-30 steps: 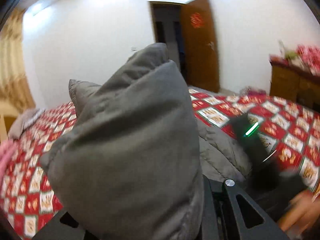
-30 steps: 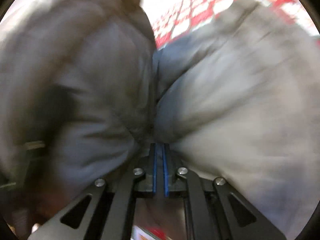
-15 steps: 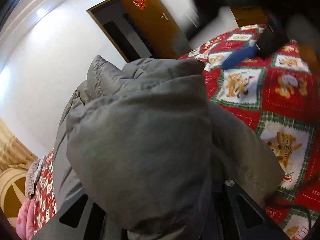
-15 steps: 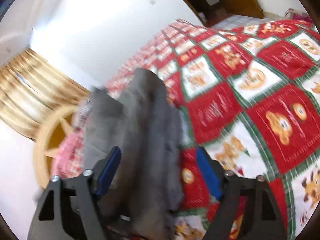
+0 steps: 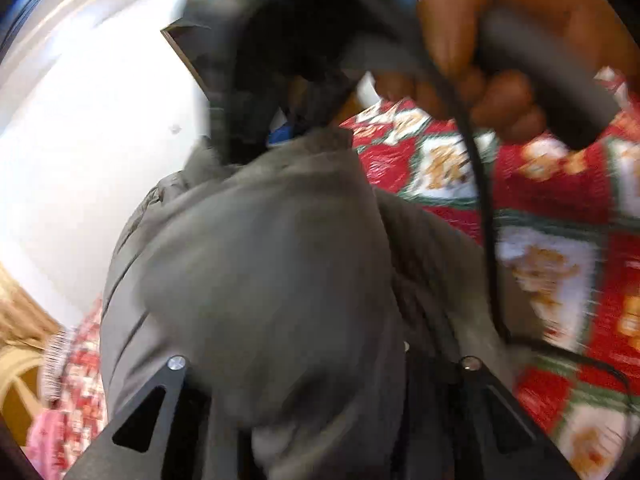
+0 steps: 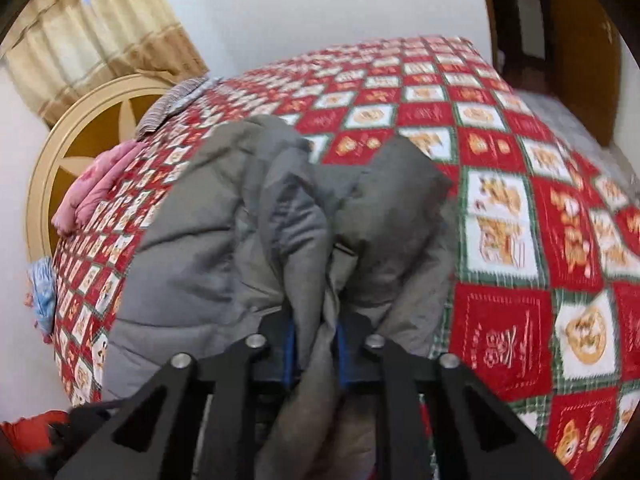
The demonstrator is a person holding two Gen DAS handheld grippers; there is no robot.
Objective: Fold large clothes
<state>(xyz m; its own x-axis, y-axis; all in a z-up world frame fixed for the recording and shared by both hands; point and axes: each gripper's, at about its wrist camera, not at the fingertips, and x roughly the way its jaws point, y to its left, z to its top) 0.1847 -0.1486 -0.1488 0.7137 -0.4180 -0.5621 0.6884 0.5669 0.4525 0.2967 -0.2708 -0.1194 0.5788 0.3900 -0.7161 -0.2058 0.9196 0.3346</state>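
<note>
Puffy coat fold, barely halfway in

Right gripper is closing on a bunched fold of the grey coat, left gripper opening with coat between; it's heaped on the quilt, unflattened.

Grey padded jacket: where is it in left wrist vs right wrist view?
Left wrist: the grey padded jacket fills the centre and lower left, bunched close to the lens.
Right wrist: it lies centre-left, a fold running down between the blue pads.
Shared landmark: the red-and-white bear-patterned quilt under it.
</note>
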